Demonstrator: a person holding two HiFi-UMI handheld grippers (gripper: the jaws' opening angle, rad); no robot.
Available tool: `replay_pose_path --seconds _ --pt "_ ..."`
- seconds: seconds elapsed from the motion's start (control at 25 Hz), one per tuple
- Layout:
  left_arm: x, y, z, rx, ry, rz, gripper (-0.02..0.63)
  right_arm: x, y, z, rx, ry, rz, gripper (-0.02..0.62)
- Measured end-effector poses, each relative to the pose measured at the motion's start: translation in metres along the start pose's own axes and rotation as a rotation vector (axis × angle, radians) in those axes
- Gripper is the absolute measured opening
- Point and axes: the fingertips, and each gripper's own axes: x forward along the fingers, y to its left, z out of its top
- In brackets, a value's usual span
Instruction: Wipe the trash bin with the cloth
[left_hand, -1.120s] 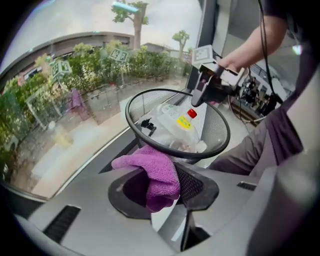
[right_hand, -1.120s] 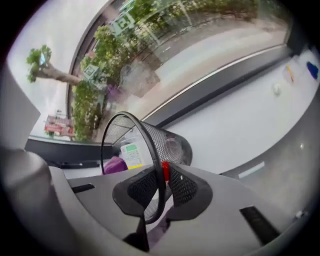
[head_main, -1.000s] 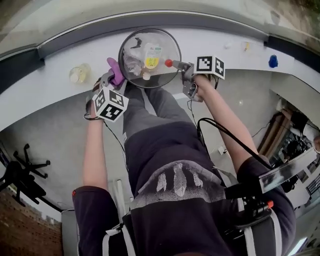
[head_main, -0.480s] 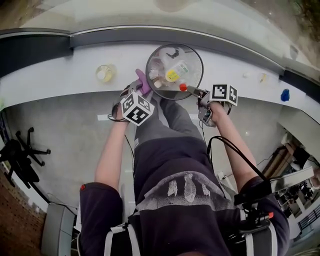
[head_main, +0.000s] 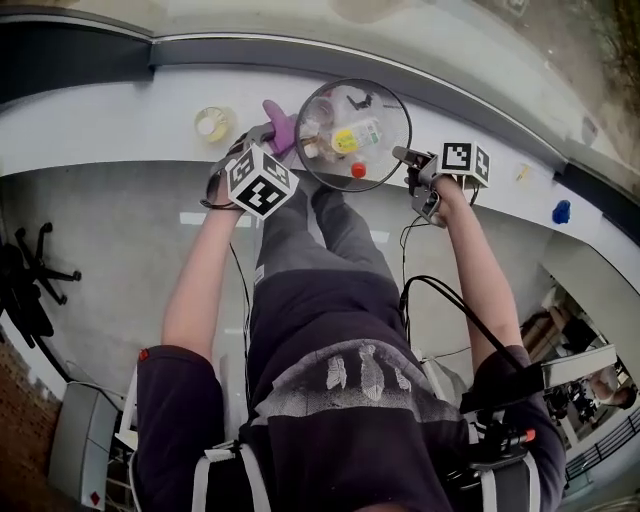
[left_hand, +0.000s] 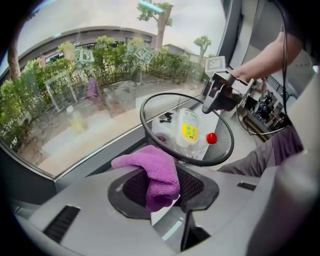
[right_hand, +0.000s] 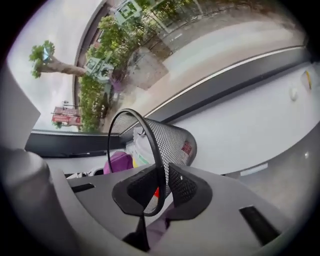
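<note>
- Head view: a person stands over a white ledge (head_main: 120, 130) below a window. The round wire-mesh trash bin (head_main: 392, 112) is on it, mouth up and litter inside, between the two grippers.
- The left gripper (head_main: 267, 134) is just left of the bin and grips a purple cloth (head_main: 281, 124). The right gripper (head_main: 401, 154) meets the rim on the opposite side.
- A small yellow object (head_main: 212, 123) lies further left on the ledge, apart from the bin.
- Left gripper view: the jaws are clamped on the folded cloth (left_hand: 157, 172). The bin's near rim (left_hand: 141, 121) is straight ahead, at the cloth's tip. I cannot tell whether they touch.
- The cloth-carrying left gripper is the nearer wiper and would likely move forward and around the wall. There is open ledge to its left, while window glass close behind the bin limits reach.
- Right gripper view: the jaws are closing on the bin's rim (right_hand: 159, 182), which stands upright between the pads, probably to steady it.
</note>
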Motion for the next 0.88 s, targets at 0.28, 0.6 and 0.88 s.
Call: replay_pose_path --seconds 0.28,0.6,0.88 --pt "0.005 -0.011 -0.009 0.188 0.063 -0.019 0.126 0.004 -0.005 -0.062 0.383 0.013 0.18 0.057" --pt "0.009 -0.071 -0.034 0.122 0.089 -0.123 0.126 0.023 0.012 -0.118 0.399 0.021 0.22 0.057" --pt "0.024 -0.085 -0.034 0.012 0.084 -0.055 0.126 0.016 0.015 -0.119 0.134 0.034 0.044 0.118"
